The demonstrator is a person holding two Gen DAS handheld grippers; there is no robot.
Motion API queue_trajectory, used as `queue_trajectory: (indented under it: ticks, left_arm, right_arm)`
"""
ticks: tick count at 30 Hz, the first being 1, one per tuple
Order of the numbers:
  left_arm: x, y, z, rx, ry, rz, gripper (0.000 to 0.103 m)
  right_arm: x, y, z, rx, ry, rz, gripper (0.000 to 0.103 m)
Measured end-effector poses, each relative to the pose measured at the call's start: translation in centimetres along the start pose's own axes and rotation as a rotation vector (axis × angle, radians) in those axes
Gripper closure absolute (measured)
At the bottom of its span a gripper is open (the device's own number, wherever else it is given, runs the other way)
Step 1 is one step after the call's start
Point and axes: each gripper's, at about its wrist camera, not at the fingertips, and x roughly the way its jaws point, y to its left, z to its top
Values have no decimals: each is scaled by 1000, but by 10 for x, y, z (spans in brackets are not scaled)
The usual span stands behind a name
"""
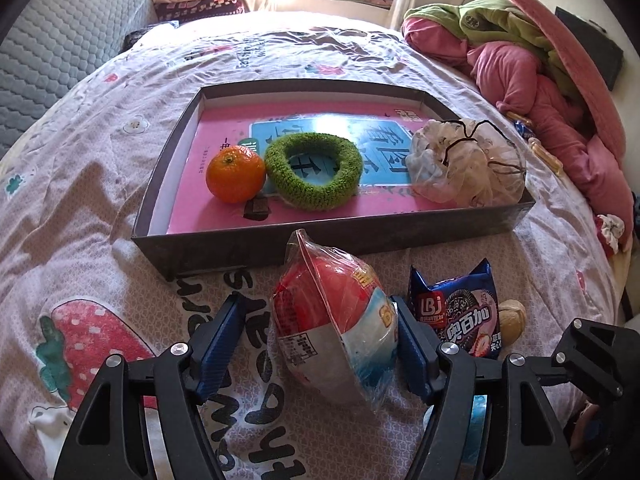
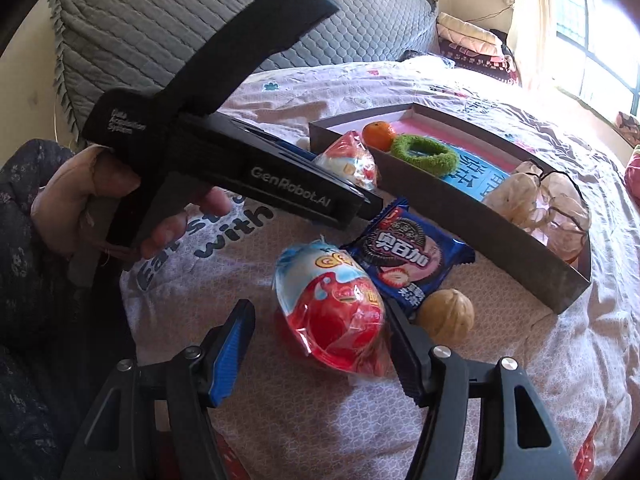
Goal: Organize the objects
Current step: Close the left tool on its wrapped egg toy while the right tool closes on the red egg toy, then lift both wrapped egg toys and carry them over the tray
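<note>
Crinkly-wrapped egg toys on bedspread, one between each set of open jaws — left gripper (image 1: 320, 344) w/ egg (image 1: 332, 328), right gripper (image 2: 320, 344) w/ egg (image 2: 332, 312) — slick film could slip when squeezed.

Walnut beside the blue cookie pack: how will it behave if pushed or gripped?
Walnut probably rolls: it is round and lies loose on the quilt. Likely rigid and light. Its curved shell may slip from flat jaws.
</note>
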Motion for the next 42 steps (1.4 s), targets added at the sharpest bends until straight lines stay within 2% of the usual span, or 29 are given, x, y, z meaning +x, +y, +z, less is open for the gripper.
queue_trajectory:
  ticks: [7,13,19,21,22,27,39,42]
  left_arm:
    - [1,4,2,-14,-6,-9,29]
    - [4,5,4,-29,-4,-19,29]
    - [8,9,5,-50,0,-26,35]
    - [7,10,6,-59,-6,-36,45]
    - [7,11,6,-65,-8,-43,47]
    - [3,15,7,-84,-15,-66,47]
    - [-31,16,17,-59,-141,-6,47]
    - [-35,17,20,-65,-154,-20,47]
  right_arm:
    - [4,0,7,38,-47,20,39]
    - [15,2,8,50,-22,-8,51]
    - [15,-1,9,99,-28,22,52]
    - [14,0,10,98,-32,25,52]
    - [13,0,10,97,-37,29,52]
    - [7,1,13,99,-71,37,52]
    - [-8,-24,28,160,-165,-11,52]
    - [-13,-31,35,168,-195,-30,52]
